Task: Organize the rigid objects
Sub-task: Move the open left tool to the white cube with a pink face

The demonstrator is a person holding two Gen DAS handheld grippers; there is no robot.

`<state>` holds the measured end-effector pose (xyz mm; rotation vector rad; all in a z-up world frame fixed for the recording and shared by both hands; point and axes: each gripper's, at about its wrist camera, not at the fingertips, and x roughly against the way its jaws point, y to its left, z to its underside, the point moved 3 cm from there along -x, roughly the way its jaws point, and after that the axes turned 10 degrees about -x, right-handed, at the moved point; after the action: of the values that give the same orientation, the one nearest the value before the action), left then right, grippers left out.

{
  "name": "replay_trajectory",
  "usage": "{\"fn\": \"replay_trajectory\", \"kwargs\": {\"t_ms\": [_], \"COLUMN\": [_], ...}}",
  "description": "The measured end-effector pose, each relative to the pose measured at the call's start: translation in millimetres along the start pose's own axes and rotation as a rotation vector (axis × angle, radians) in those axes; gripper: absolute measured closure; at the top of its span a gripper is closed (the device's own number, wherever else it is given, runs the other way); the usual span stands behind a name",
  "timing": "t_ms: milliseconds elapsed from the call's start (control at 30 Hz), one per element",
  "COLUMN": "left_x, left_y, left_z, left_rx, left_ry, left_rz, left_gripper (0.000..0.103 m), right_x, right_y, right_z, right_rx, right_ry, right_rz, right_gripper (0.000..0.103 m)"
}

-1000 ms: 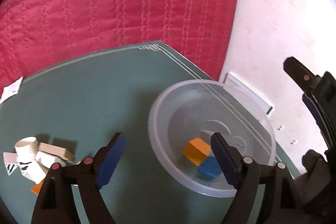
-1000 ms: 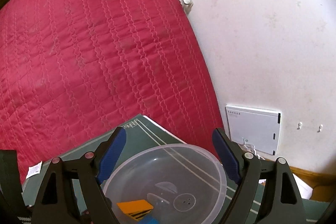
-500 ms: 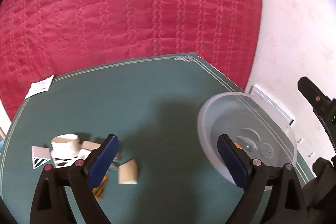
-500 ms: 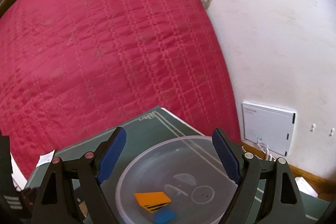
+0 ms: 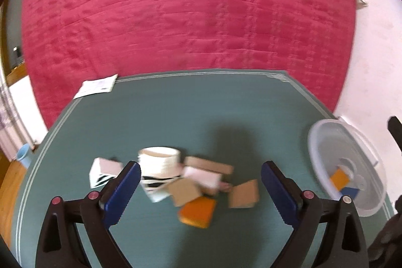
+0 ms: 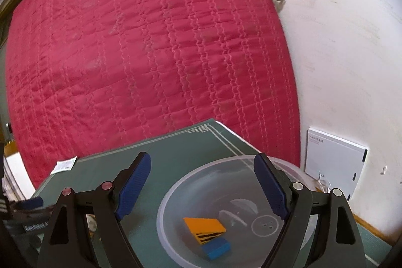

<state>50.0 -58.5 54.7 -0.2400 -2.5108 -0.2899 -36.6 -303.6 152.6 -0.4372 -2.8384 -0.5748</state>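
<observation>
- Small rigid blocks [image 5: 201,182] — orange, tan and white — lie heaped mid-tabletop [image 5: 176,112]; they look light and hard, best pinched across flat sides.
- Left tool [image 5: 198,190] hovers above them, jaws wide, empty.
- Right tool [image 6: 201,187], jaws apart, over the clear bowl [image 6: 176,187] at the tabletop's right edge — two blocks inside.

Clear glossy plastic bowl [image 6: 176,195], matt green mat [image 5: 176,112], quilted red cloth [image 6: 150,54]

Left hand-held gripper [image 5: 198,189] wide; right hand-held gripper [image 6: 202,183] open.
</observation>
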Motion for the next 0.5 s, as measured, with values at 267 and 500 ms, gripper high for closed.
{"fn": "replay_trajectory", "kwargs": {"t_ms": [267, 500], "left_x": [1, -4], "left_y": [48, 71], "left_z": [14, 26], "left_rx": [0.071, 0.094], "left_ry": [0.020, 0.047], "left_rz": [-0.090, -0.139], "left_gripper": [0.005, 0.005], "right_x": [-1, -3], "right_y": [18, 32], "right_z": [11, 23], "right_rx": [0.069, 0.130], "right_ry": [0.026, 0.077], "right_rz": [-0.046, -0.112], "right_gripper": [0.018, 0.018]}}
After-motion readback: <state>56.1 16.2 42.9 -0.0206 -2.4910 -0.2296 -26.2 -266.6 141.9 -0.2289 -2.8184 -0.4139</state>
